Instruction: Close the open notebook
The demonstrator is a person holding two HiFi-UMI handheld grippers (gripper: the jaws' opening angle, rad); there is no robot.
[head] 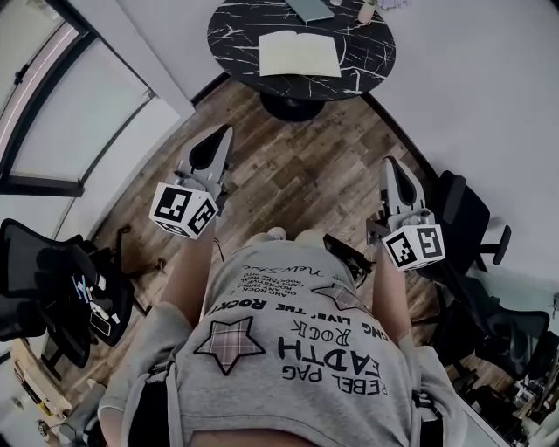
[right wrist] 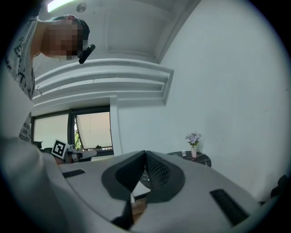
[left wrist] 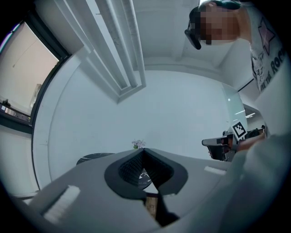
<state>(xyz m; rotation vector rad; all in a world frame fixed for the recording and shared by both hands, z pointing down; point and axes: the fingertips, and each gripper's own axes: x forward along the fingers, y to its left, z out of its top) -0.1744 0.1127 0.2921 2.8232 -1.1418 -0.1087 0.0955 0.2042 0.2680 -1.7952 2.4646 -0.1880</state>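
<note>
Both claws pressed together and empty, the left gripper (head: 224,133) and the right gripper (head: 391,162) point level toward a round black marble table (head: 236,72), where the open notebook (head: 299,54) lies flat, well ahead of them. The likely risk is that a closed tip skids the notebook across the slick top toward the flower vase (right wrist: 193,139) instead of lifting a cover. Wood-plank floor (head: 297,166), white walls and office chairs (head: 52,279) frame the room.

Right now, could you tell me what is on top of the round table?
The open notebook lies on the table, with a grey-green flat item and a small vase behind it; anything beneath the notebook is covered.
</note>
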